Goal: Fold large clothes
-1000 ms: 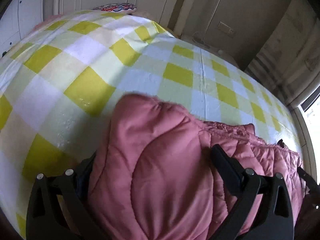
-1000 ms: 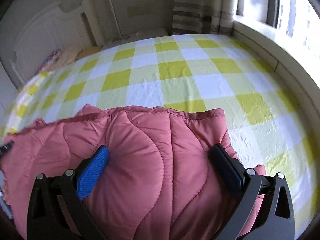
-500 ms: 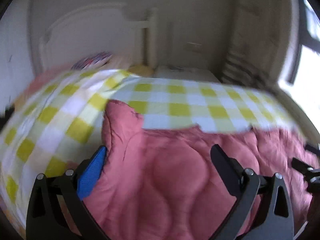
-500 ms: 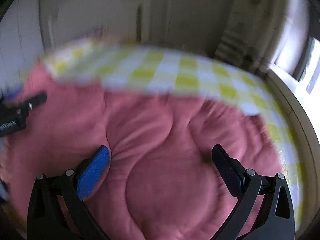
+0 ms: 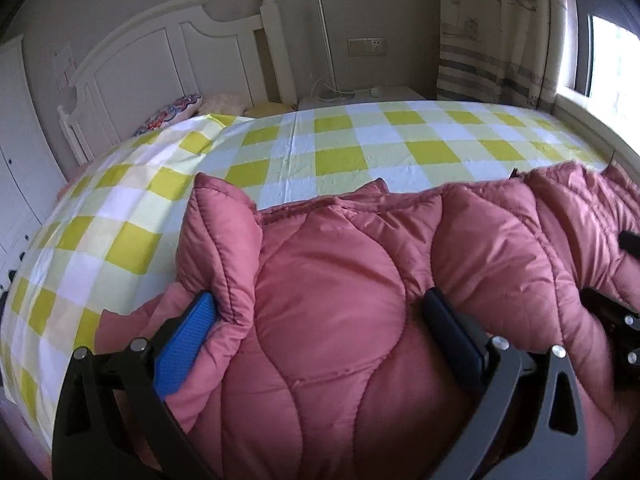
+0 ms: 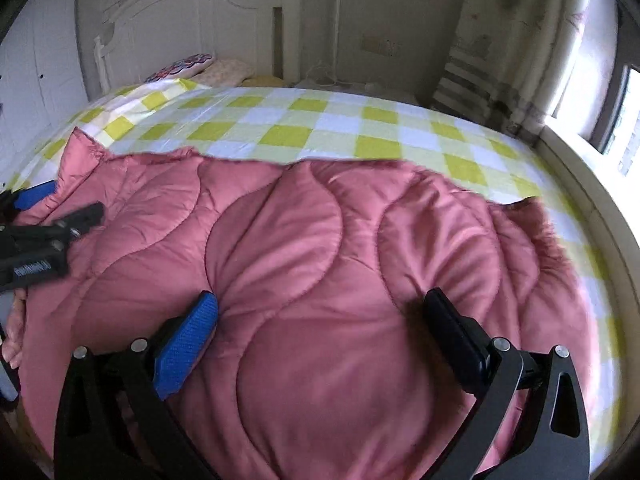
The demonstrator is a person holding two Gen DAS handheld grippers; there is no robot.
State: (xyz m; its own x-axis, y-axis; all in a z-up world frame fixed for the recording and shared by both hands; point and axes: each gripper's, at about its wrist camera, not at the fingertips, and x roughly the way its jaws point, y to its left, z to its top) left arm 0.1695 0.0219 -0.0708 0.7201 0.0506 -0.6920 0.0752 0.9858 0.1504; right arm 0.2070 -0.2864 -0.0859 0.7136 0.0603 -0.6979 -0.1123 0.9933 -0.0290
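A pink quilted puffer garment (image 5: 332, 280) lies across the near side of the bed, also in the right wrist view (image 6: 280, 248). My left gripper (image 5: 320, 320) has its jaws wide apart with the padded fabric bulging between them, near the garment's left end; a fold stands up at its left finger (image 5: 188, 336). My right gripper (image 6: 320, 320) is likewise wide apart on the garment's right part, its fingers (image 6: 188, 340) pressed into the fabric. The left gripper shows at the left edge of the right wrist view (image 6: 52, 224).
The bed has a yellow and white checked sheet (image 5: 340, 152). A white headboard (image 5: 168, 52) and pillows (image 5: 172, 114) are at the far end. A nightstand (image 5: 360, 98) and curtain (image 5: 496, 32) stand at the back right, a window ledge (image 6: 580, 176) to the right.
Both grippers swung up and back from looking down at the sheet to looking toward the headboard. The garment now lies spread wider between them.
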